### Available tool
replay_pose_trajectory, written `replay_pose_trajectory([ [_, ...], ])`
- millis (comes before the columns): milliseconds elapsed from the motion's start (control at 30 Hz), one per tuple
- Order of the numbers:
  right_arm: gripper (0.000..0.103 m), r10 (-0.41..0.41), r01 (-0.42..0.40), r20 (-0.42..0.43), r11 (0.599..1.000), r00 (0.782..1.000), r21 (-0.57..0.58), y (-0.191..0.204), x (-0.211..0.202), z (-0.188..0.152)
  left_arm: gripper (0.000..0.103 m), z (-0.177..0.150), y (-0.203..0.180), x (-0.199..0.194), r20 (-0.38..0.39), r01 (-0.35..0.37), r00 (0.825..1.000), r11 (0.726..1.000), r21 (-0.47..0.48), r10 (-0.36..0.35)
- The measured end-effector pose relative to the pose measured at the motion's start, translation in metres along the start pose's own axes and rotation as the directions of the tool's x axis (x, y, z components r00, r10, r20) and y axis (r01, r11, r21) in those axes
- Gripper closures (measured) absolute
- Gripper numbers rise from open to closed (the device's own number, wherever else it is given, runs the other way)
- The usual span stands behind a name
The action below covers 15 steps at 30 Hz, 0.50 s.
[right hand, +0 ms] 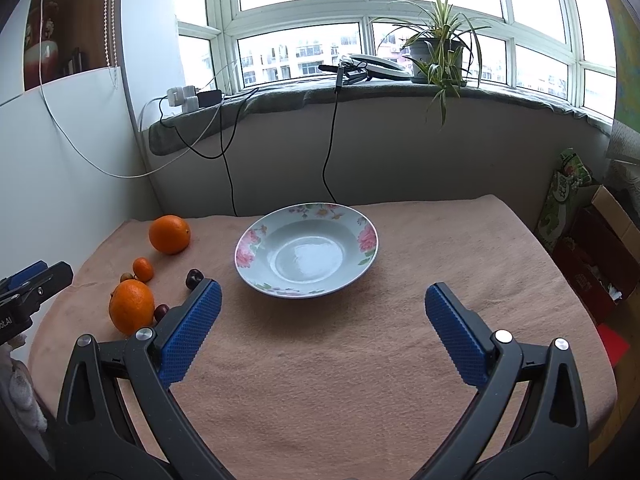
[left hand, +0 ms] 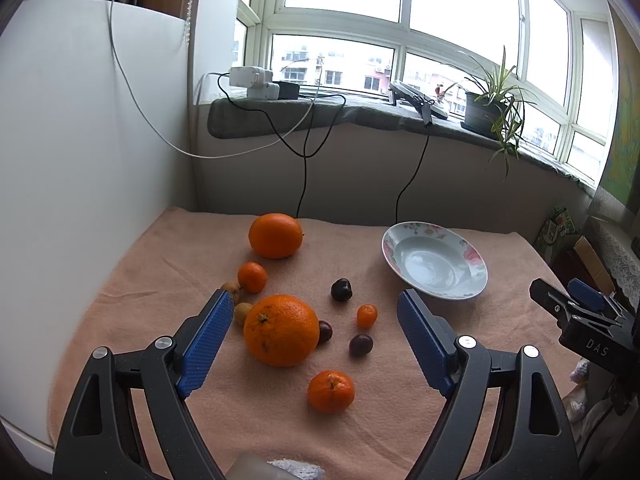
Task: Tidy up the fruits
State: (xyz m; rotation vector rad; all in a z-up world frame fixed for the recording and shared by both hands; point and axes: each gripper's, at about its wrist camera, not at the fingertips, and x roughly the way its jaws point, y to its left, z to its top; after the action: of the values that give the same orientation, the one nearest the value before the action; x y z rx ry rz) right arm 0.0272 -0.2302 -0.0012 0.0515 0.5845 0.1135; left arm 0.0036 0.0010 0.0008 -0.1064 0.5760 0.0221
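A peach cloth [right hand: 340, 360] covers the desk under a window. The fruits lie scattered left of the empty plate [right hand: 256, 240]. Both grippers' jaws are spread, holding nothing. The near orange [left hand: 281, 330] could roll into the plums touching it.

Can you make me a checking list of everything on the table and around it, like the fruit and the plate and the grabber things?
Surface: peach cloth covers the table, a little wrinkled.
Job's things: flowered plate holds no fruit; two big oranges, three small mandarins, a tiny kumquat, three dark cherries and small brown fruits lie loose on the cloth.
Clutter: nothing seen on the cloth besides fruit and plate.
Grippers: left gripper open over the fruit; right gripper open near the plate; both hold nothing.
Cables: black cables and a white cable hang from the windowsill.
Surroundings: potted plant, chargers, windows, boxes at right.
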Motion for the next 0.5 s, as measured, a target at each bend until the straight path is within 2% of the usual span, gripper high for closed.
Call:
replay_pose_trajectory([
  [500, 0.000, 0.037, -0.038, -0.028, 0.999, 0.999, -0.033, 0.015, 0.018, 0.002, 0.019, -0.007, 0.016, 0.014, -0.039, -0.003, 0.999, 0.999, -0.039, 0.002],
])
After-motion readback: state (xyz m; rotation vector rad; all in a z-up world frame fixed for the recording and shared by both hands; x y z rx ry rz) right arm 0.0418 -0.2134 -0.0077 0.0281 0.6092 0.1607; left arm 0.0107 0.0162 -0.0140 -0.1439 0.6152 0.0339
